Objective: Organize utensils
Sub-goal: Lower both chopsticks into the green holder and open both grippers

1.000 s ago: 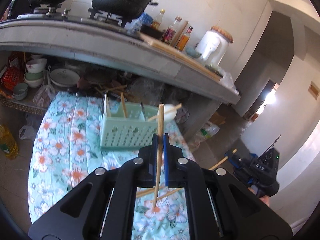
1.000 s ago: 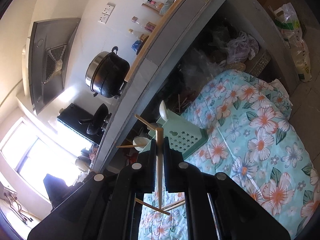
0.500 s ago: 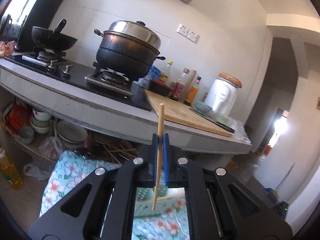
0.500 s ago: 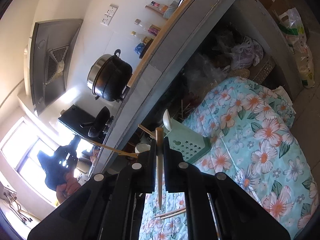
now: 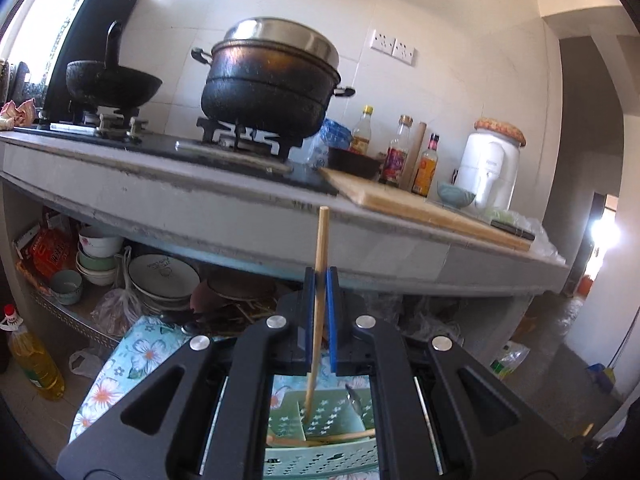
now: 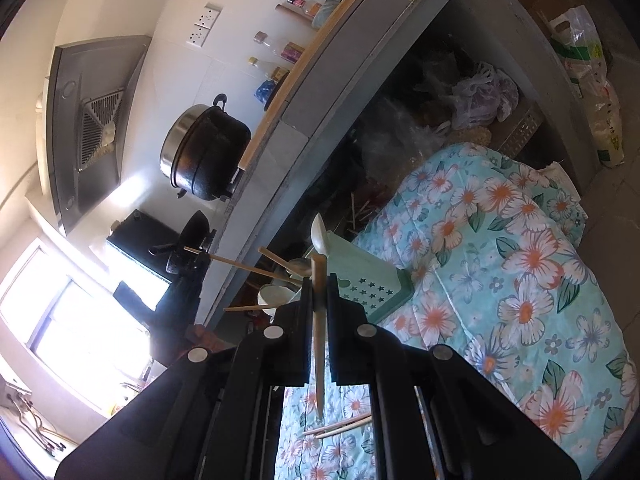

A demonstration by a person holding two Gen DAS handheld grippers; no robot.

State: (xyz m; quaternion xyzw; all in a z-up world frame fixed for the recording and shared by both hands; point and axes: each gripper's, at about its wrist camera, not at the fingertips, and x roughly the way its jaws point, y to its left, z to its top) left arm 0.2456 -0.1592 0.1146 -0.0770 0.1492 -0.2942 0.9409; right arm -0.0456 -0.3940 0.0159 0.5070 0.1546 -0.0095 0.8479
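Note:
My left gripper [image 5: 319,276] is shut on a wooden chopstick [image 5: 320,264] held upright; its lower tip hangs inside the green perforated utensil basket [image 5: 320,420] right below. A chopstick and a metal utensil lie in that basket. My right gripper [image 6: 319,284] is shut on another wooden chopstick [image 6: 319,344], held off to the side of the same green basket [image 6: 368,280], which holds a white spoon [image 6: 319,232] and several chopsticks. The left gripper's chopstick [image 6: 240,266] shows over the basket. Two chopsticks [image 6: 340,426] lie on the floral cloth.
The low table has a floral cloth [image 6: 500,280]. A grey counter [image 5: 240,204] overhangs behind it, carrying a large black pot [image 5: 272,88], a wok [image 5: 112,84], bottles and a cutting board [image 5: 420,208]. Bowls and plates [image 5: 160,276] sit on the shelf beneath. An oil bottle [image 5: 32,360] stands on the floor.
My left gripper has moved in over the basket and lowered, so its chopstick tip now sits inside the basket. My right gripper has edged slightly closer to the basket, still holding its chopstick.

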